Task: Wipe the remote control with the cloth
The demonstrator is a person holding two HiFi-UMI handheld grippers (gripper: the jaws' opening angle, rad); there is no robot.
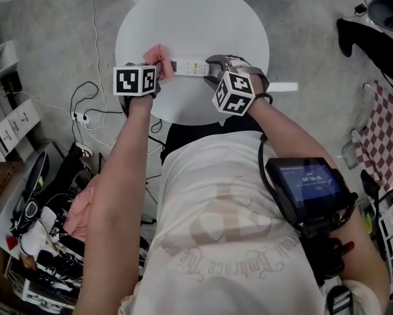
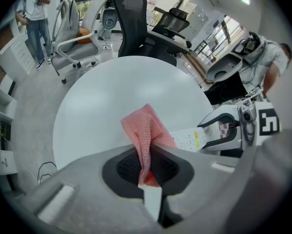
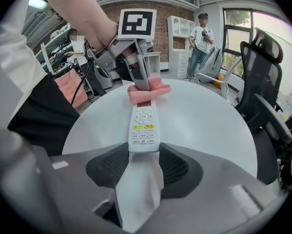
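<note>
A white remote control [image 3: 144, 127] with yellow and grey buttons lies over the round white table [image 3: 209, 126], and my right gripper [image 3: 143, 155] is shut on its near end. In the head view the remote [image 1: 188, 66] stretches between both grippers. My left gripper [image 2: 146, 167] is shut on a pink cloth [image 2: 146, 133], which drapes over the remote's far end [image 2: 190, 140]. From the right gripper view the cloth [image 3: 148, 91] covers the remote's top end under the left gripper [image 3: 136, 79]. In the head view the cloth [image 1: 158, 58] sits by the left gripper [image 1: 153, 73]; the right gripper [image 1: 212, 74] is beside it.
The table [image 1: 193, 18] is small and round, with bare top beyond the remote. Black office chairs [image 2: 136, 18] stand at its far side. Cables [image 1: 84, 113] and clutter lie on the floor at the left. A person [image 3: 202, 48] stands in the background.
</note>
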